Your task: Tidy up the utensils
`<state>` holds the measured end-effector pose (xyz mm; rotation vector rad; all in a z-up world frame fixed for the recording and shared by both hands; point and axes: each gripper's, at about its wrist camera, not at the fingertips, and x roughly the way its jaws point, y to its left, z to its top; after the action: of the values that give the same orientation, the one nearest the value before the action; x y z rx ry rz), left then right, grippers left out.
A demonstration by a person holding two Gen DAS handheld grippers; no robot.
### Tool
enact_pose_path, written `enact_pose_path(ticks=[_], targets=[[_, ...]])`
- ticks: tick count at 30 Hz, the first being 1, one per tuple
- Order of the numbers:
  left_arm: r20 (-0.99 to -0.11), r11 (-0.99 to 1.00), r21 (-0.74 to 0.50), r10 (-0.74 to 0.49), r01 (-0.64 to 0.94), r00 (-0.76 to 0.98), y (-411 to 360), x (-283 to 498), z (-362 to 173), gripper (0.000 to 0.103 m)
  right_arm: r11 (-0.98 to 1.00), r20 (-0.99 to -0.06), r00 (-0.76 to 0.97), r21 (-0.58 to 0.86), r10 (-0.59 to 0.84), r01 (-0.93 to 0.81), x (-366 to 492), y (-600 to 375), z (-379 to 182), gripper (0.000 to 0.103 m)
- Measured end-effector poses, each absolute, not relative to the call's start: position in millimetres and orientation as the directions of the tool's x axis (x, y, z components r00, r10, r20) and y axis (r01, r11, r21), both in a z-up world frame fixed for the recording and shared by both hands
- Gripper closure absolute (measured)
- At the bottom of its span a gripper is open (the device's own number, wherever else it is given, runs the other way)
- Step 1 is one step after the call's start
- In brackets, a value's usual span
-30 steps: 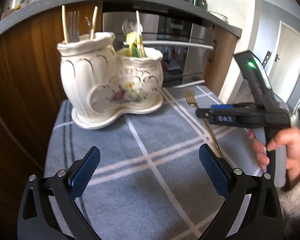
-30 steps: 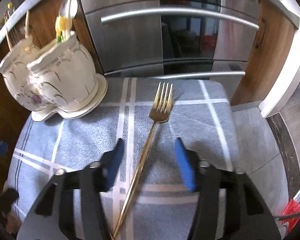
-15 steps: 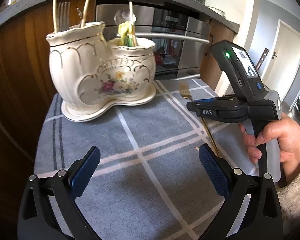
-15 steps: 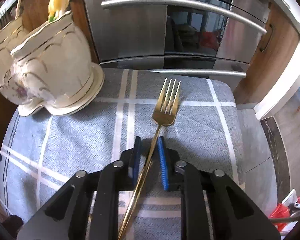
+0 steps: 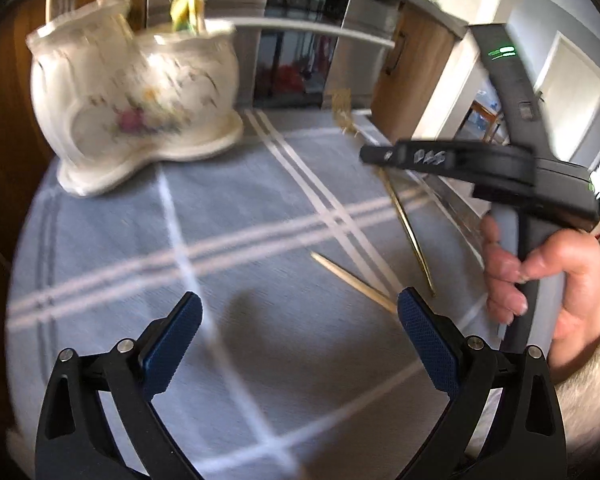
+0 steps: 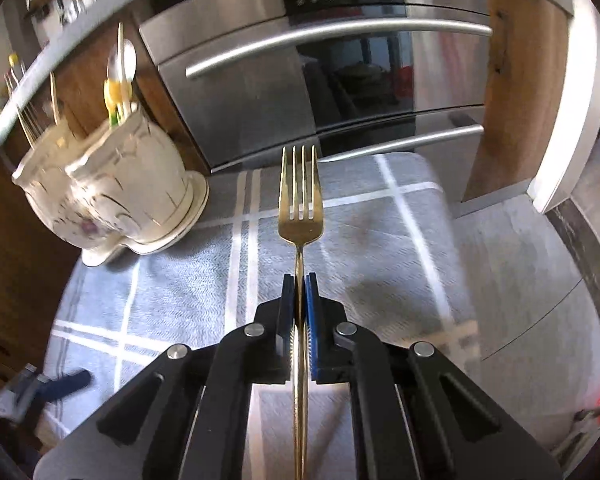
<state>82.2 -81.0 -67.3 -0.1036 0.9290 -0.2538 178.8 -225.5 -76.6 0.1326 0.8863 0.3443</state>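
My right gripper (image 6: 299, 280) is shut on the handle of a gold fork (image 6: 300, 216), which is lifted off the cloth with its tines pointing forward. In the left wrist view the right gripper (image 5: 384, 156) holds the fork (image 5: 406, 220) above the cloth. A cream two-part ceramic holder (image 6: 112, 196) with forks and spoons in it stands at the back left, and also shows in the left wrist view (image 5: 136, 96). A thin gold stick (image 5: 352, 282) lies on the cloth. My left gripper (image 5: 300, 328) is open and empty, low over the cloth.
A grey-blue checked cloth (image 5: 240, 208) covers the small table. A steel oven front (image 6: 320, 92) with bar handles stands right behind it. Wooden cabinet sides flank the table. The table edge drops to the floor (image 6: 540, 280) on the right.
My right gripper has closed fully on the fork and lifted it off the cloth. The left gripper has shifted, staying open, and a gold stick on the cloth has come into view.
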Motion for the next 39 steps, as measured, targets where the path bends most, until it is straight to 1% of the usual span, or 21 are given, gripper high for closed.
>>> enact_pose_path(ticks=[3,7,9,11,13,16,17,18,19,20,21,22,24,25,26,30,35,37,38,39], targets=[[-0.794,0.974,-0.193,-0.227,0.12,0.564,-101,81,-72,0.007,0.936,-0.712,0.608,0.273,0.351,-0.221,167,-242,-71,0.097],[-0.817,0.981,-0.164,-0.196,0.108,0.542,-127,78,-78,0.008,0.942,-0.685,0.648,0.276,0.332,-0.19,153,-265,-63,0.097],[-0.826,0.985,-0.132,-0.172,0.113,0.537,-139,75,-81,0.012,0.94,-0.675,0.659,0.291,0.333,-0.177,146,-277,-61,0.097],[-0.828,0.99,-0.085,-0.131,0.108,0.545,-147,73,-82,0.018,0.938,-0.663,0.67,0.304,0.333,-0.166,140,-288,-58,0.097],[-0.83,0.994,-0.051,-0.095,0.096,0.55,-156,71,-84,0.019,0.937,-0.656,0.677,0.308,0.334,-0.164,136,-295,-57,0.097],[-0.829,0.997,-0.003,-0.047,0.08,0.557,-165,68,-85,0.024,0.934,-0.645,0.684,0.315,0.341,-0.169,128,-299,-55,0.097],[-0.826,0.997,0.008,-0.035,0.074,0.562,-165,66,-85,0.03,0.933,-0.643,0.684,0.317,0.344,-0.172,127,-299,-55,0.097],[-0.82,0.997,0.009,-0.035,0.074,0.572,-166,65,-84,0.039,0.931,-0.64,0.685,0.319,0.349,-0.176,125,-298,-55,0.097],[-0.815,0.997,0.014,-0.034,0.078,0.578,-166,63,-83,0.044,0.93,-0.639,0.684,0.319,0.352,-0.18,124,-297,-55,0.097],[-0.812,0.996,0.017,-0.037,0.087,0.583,-166,62,-83,0.052,0.929,-0.637,0.683,0.32,0.356,-0.186,122,-297,-55,0.097],[-0.81,0.996,0.018,-0.038,0.089,0.585,-165,63,-83,0.058,0.928,-0.636,0.682,0.32,0.36,-0.191,120,-297,-55,0.097],[-0.808,0.996,0.019,-0.038,0.09,0.588,-164,63,-83,0.06,0.926,-0.634,0.682,0.322,0.365,-0.197,118,-297,-54,0.097],[-0.805,0.995,0.018,-0.043,0.098,0.592,-161,62,-82,0.075,0.923,-0.629,0.681,0.327,0.374,-0.205,115,-298,-53,0.097],[-0.805,0.994,0.015,-0.052,0.108,0.591,-158,63,-82,0.078,0.92,-0.626,0.68,0.33,0.381,-0.212,113,-298,-52,0.097],[-0.805,0.993,0.007,-0.064,0.118,0.59,-155,64,-81,0.083,0.918,-0.625,0.679,0.332,0.386,-0.217,113,-297,-52,0.097],[-0.813,0.986,-0.065,-0.141,0.153,0.565,-136,70,-79,0.092,0.911,-0.62,0.673,0.338,0.404,-0.236,108,-291,-51,0.097],[-0.812,0.977,-0.11,-0.193,0.181,0.551,-119,73,-78,0.097,0.904,-0.618,0.664,0.342,0.422,-0.257,104,-282,-51,0.097],[-0.802,0.975,-0.124,-0.209,0.186,0.56,-112,72,-76,0.099,0.898,-0.611,0.662,0.35,0.434,-0.266,103,-278,-50,0.097],[-0.795,0.974,-0.129,-0.215,0.188,0.567,-108,73,-74,0.103,0.896,-0.609,0.662,0.352,0.438,-0.269,102,-277,-50,0.097],[-0.787,0.973,-0.13,-0.217,0.189,0.577,-104,72,-72,0.103,0.895,-0.606,0.662,0.352,0.44,-0.273,102,-275,-49,0.097]])
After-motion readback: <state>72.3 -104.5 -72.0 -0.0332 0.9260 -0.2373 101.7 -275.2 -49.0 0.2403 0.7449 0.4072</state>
